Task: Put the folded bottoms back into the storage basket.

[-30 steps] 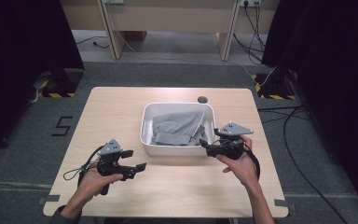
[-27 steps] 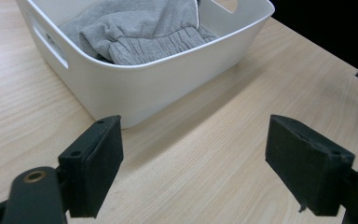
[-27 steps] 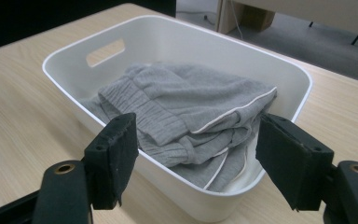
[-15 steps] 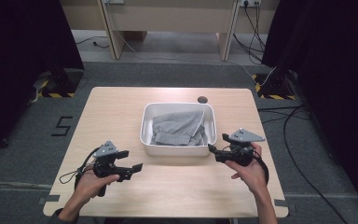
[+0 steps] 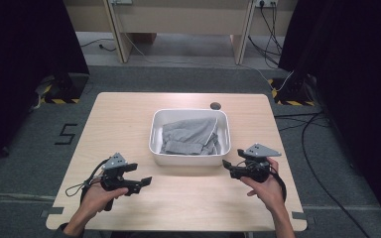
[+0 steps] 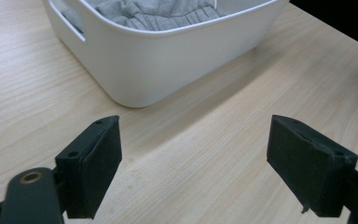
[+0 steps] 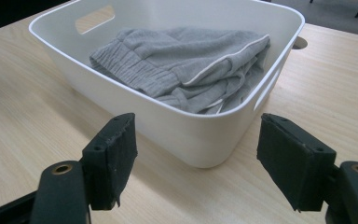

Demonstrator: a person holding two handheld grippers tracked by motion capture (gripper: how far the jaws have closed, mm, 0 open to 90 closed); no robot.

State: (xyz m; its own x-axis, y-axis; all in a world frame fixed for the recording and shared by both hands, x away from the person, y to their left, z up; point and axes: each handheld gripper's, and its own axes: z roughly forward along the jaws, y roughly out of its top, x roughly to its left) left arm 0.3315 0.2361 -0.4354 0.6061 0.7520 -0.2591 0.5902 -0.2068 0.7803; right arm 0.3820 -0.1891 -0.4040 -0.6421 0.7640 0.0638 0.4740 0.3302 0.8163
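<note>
A white plastic bin (image 5: 157, 148) with cut-out handles stands at the middle of the wooden table (image 5: 119, 119). Folded grey sweatpants (image 5: 188, 135) with a ribbed waistband lie inside it. My left gripper (image 5: 146, 181) is held low over the table, left of the bin's near corner, open and empty. My right gripper (image 5: 225, 164) hovers just right of the bin's near right corner, also open and empty. In the left gripper view the bin (image 6: 168, 60) is ahead of the jaws. In the right gripper view the bin (image 7: 200, 135) and sweatpants (image 7: 186, 65) sit close ahead.
A round cable hole (image 5: 215, 105) sits in the table behind the bin. Cables (image 5: 317, 119) trail on the grey floor to the right. A wooden desk frame (image 5: 178, 25) stands at the back.
My right gripper has drawn back toward the near right, away from the bin's rim. My left gripper has shifted slightly nearer the table's front edge.
</note>
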